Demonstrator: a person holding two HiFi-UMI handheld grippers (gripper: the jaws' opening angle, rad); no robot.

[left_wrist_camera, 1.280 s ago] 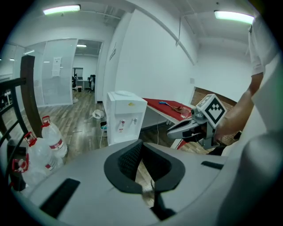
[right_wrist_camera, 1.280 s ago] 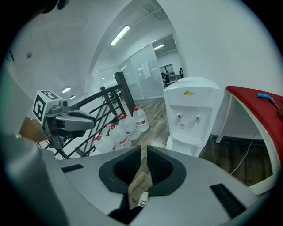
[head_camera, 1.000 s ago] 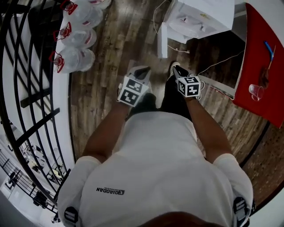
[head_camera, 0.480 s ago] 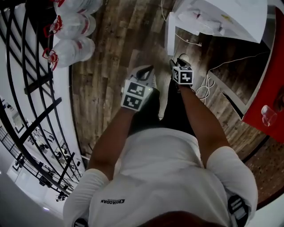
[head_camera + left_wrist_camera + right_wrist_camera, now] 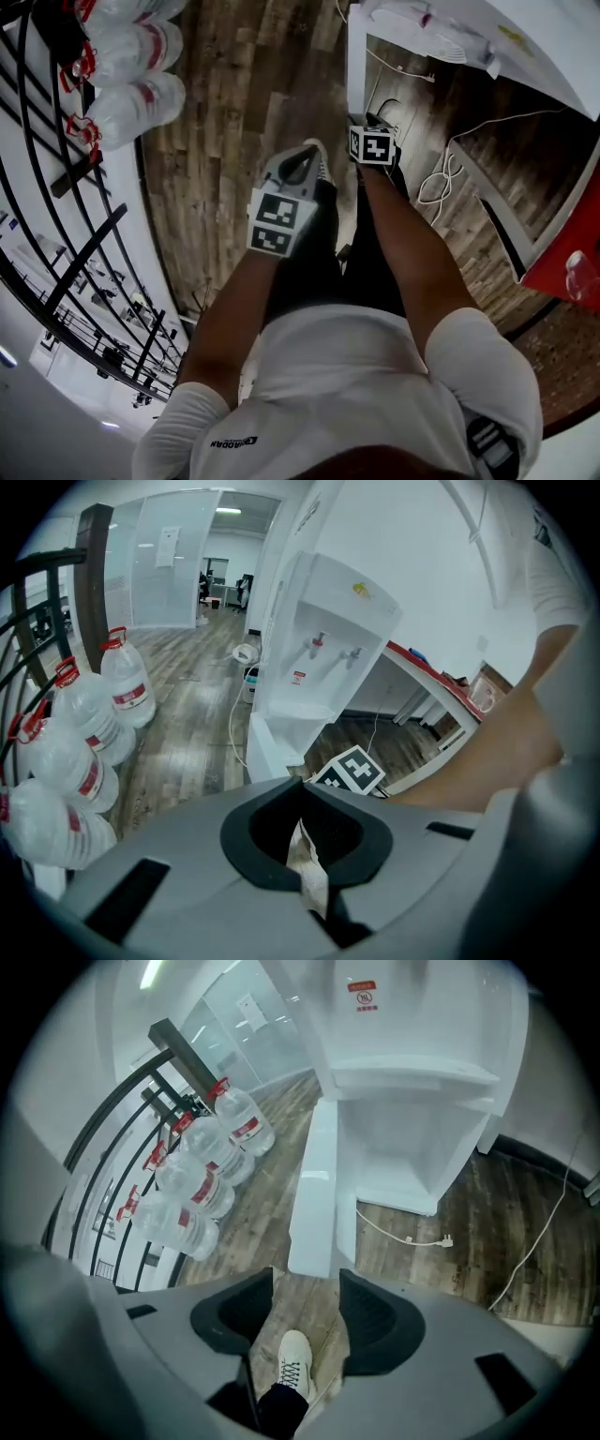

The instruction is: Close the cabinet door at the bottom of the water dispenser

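Note:
The white water dispenser (image 5: 450, 28) stands at the head view's top right, and its bottom cabinet door (image 5: 356, 56) hangs open, swung out toward me. In the right gripper view the door (image 5: 314, 1194) shows edge-on just beyond the jaws, beside the bare cabinet (image 5: 412, 1157). My right gripper (image 5: 305, 1312) is open; its jaws have just been opening, with only floor and a shoe behind the gap. In the head view the right gripper (image 5: 373, 127) sits just below the door's edge. My left gripper (image 5: 300, 164) hangs left of it, shut and holding nothing (image 5: 302, 785).
Several large water jugs (image 5: 131, 103) lie against a black railing (image 5: 84, 234) on the left. A white power cable (image 5: 441, 178) trails over the wood floor right of the dispenser. A red-topped table (image 5: 572, 262) stands at the far right. My shoe (image 5: 292, 1358) is under the right gripper.
Both grippers have sunk toward the floor and moved closer to the dispenser's open door. The right one now sits just below the door's edge.

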